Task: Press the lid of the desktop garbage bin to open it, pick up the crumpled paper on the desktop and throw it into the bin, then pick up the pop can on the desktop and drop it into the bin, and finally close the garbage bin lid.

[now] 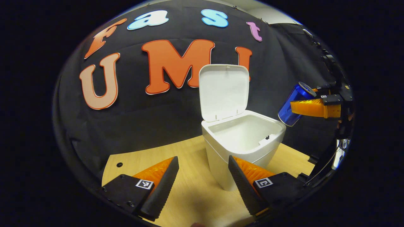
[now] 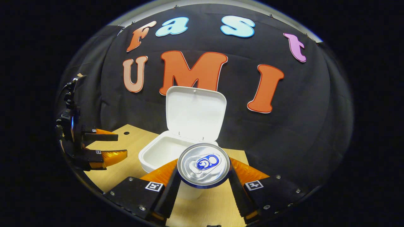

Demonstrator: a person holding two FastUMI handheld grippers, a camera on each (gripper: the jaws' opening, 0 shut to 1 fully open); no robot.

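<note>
Gaping bin (image 1: 243,138), lid (image 1: 223,91) upright; right tool (image 2: 203,186) clamping can (image 2: 203,164)

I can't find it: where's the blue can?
The right claw holds the blue can in the air, beside the open bin, on its right in the left gripper view.

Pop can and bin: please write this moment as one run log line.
bin: lid up | right gripper: shut on pop can, near bin, not yet dropped | left gripper: open, holds nothing
</note>
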